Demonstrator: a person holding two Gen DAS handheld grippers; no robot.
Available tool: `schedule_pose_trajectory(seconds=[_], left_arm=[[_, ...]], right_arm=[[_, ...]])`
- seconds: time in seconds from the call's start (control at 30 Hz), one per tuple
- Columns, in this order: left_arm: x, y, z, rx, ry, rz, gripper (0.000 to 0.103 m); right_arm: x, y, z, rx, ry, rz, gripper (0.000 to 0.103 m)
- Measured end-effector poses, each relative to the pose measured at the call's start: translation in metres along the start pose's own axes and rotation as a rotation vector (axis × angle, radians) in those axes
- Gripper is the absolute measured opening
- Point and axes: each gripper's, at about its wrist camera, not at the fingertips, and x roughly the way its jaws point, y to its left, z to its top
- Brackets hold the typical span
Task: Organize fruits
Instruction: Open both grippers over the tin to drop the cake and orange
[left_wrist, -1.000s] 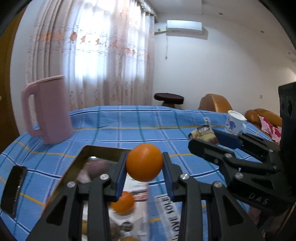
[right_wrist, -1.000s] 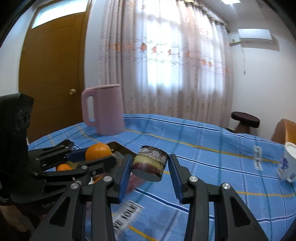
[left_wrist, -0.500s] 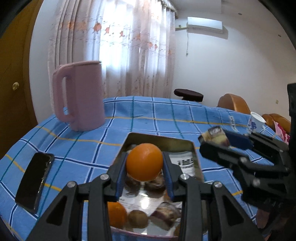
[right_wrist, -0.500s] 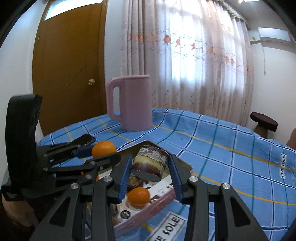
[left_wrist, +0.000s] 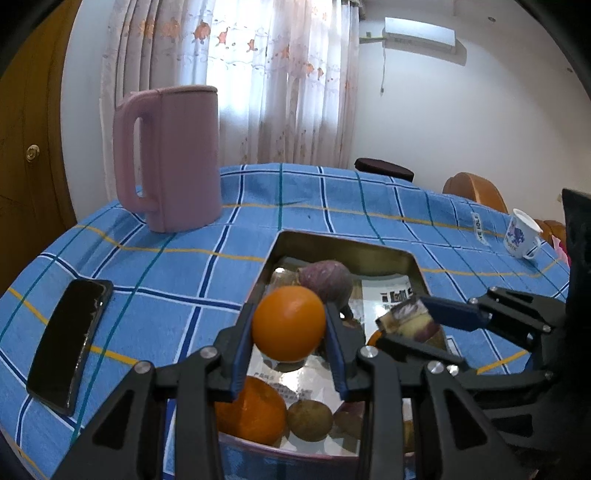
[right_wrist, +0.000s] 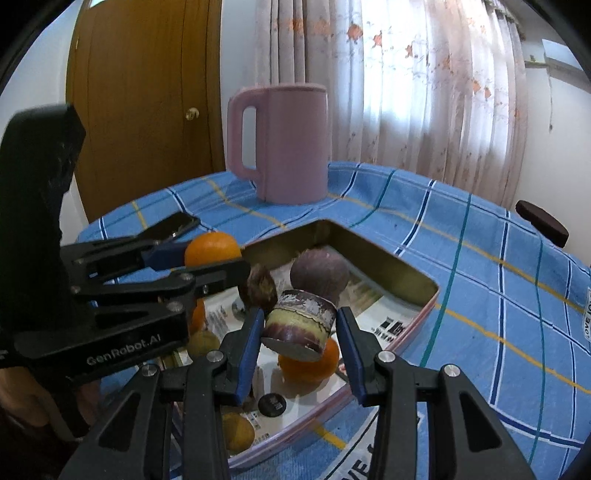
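Note:
My left gripper (left_wrist: 289, 328) is shut on an orange (left_wrist: 289, 322) and holds it above the near left part of a metal tray (left_wrist: 347, 248). My right gripper (right_wrist: 300, 328) is shut on a short purple sugarcane piece (right_wrist: 299, 323) above the same tray (right_wrist: 384, 258). The tray holds a round purple fruit (left_wrist: 325, 281), another orange (left_wrist: 255, 413), a small brown fruit (left_wrist: 309, 420) and more fruit on printed paper. In the right wrist view the left gripper (right_wrist: 221, 263) and its orange (right_wrist: 211, 248) show at left; the purple fruit (right_wrist: 319, 272) lies behind the cane.
A pink jug (left_wrist: 170, 162) stands at the back left of the blue checked tablecloth (left_wrist: 155, 266). A black phone (left_wrist: 70, 343) lies at the left edge. A white cup (left_wrist: 521, 239) stands far right. A dark stool (right_wrist: 541, 223) is behind the table.
Both grippers have come forward and lower over the tray, still holding their loads. The tray and its fruit fill more of both views.

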Motion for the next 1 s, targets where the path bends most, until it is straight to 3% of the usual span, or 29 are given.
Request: schedule_pose_trajectory(seconds=[0.27,0.37,0.47,1.0], left_arm=[[0.003,0.0,-0.005,0.002,0.028,0.003,0.043],[-0.007,0.001,-0.003,-0.007,-0.003,0.0,0.065],[-0.019,0.001,0.0,-0.005,-0.043,0.006,0.074],[-0.048,0.0,0.009,-0.02,-0.113,-0.003,0.085]], right_arm=[[0.004,0.002,-0.002,-0.007,0.039,0.026,0.044],[0.005,0.003,-0.003,-0.007,0.053,0.038,0.055],[-0.002,0.004,-0.003,-0.002,0.027,0.029,0.058],[-0.056,-0.02,-0.007,0.084,-0.089,-0.079,0.059]])
